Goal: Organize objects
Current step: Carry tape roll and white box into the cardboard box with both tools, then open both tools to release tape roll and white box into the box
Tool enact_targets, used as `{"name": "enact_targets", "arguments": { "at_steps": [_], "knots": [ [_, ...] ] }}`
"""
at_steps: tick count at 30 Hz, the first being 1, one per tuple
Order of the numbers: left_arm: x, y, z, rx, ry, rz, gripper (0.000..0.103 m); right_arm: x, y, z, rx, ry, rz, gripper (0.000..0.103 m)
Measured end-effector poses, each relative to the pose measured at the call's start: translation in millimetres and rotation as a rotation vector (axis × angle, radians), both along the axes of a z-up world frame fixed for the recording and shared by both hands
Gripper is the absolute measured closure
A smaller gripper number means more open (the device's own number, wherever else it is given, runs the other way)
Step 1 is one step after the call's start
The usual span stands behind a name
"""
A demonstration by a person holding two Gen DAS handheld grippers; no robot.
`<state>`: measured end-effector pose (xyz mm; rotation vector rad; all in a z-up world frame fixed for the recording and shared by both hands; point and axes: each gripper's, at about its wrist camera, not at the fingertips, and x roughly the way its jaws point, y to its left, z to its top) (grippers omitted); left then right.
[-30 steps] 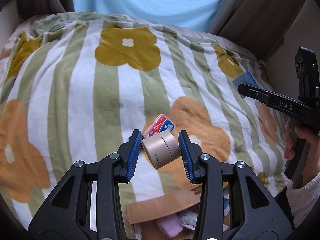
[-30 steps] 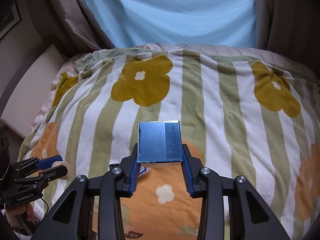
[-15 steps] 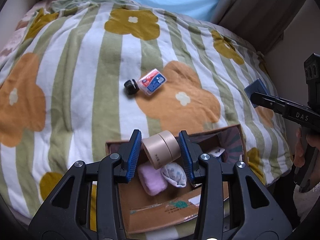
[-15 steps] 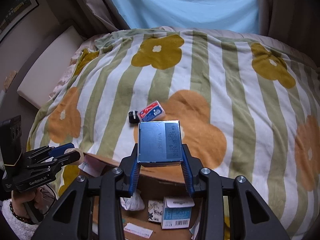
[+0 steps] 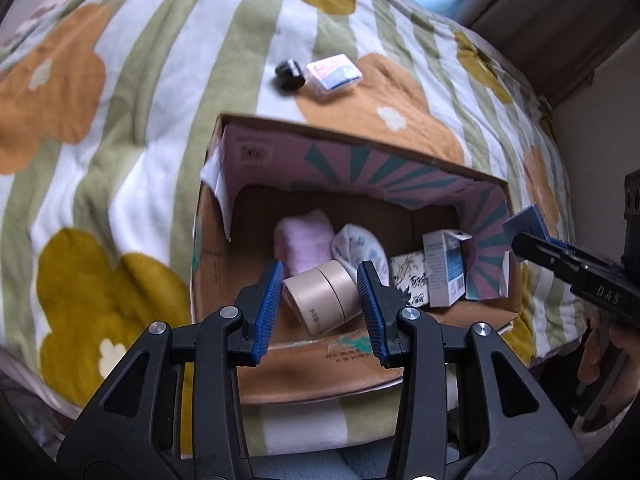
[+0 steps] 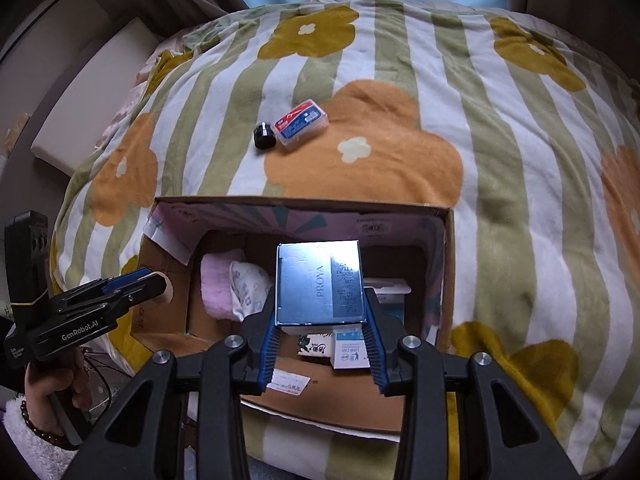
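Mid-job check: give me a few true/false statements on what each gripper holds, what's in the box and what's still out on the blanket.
1. The left gripper holds a beige tape roll. True.
2. The right gripper is empty. False: it is shut on a blue PROYA box.
3. A pink towel lies inside the cardboard box. True.
4. The black cap and the red-blue plastic case are in the cardboard box. False: both lie on the blanket beyond it.

R tool (image 6: 320, 336) clamped on blue box (image 6: 320, 284) | above open carton (image 6: 448, 240) | L tool (image 6: 140, 286) holds tape
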<state>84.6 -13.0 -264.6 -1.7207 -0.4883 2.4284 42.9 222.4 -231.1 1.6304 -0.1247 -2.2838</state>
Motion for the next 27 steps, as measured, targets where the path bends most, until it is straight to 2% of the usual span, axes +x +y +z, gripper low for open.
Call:
{"name": "enact_targets", "arguments": {
  "at_steps": [6,19,20,21,22,23,24,27],
  "knots": [
    [1.4,-1.3,-10.6,-0.006,-0.005,0.003,0.067,3.8,-10.4,-19.5,0.001,-0.009,0.037,0.068],
    [-7.7,0.6,-6.5,-0.051,-0.012,0.003,0.065,0.5,-25.6,-19.9,-0.019,-0.024,0.063,0.068],
    [-9.0,1.4,-6.3,-0.056,-0.014,-0.001,0.061,-1.0,-26.8,-21.9,-0.02,-0.035,0.057,0.066],
    [-9.6,2.2,-6.0,-0.064,-0.014,-0.004,0.04,-1.7,-27.1,-23.2,-0.021,-0.041,0.051,0.057],
    [-10.5,3.2,-5.8,-0.072,-0.014,-0.009,0.004,-2.7,-27.1,-24.3,-0.027,-0.043,0.043,0.049],
    [-10.9,4.6,-4.9,-0.045,-0.005,-0.024,0.001,-3.6,-27.0,-24.7,-0.033,-0.043,0.037,0.03],
    [-9.8,5.1,-3.4,-0.027,0.006,-0.023,0.0,-4.3,-26.6,-24.0,-0.036,-0.037,0.029,0.02],
    [-10.6,9.9,-2.6,-0.039,0.006,-0.031,0.0,-5.6,-22.1,-18.3,-0.037,0.002,-0.006,0.019]
  ]
}}
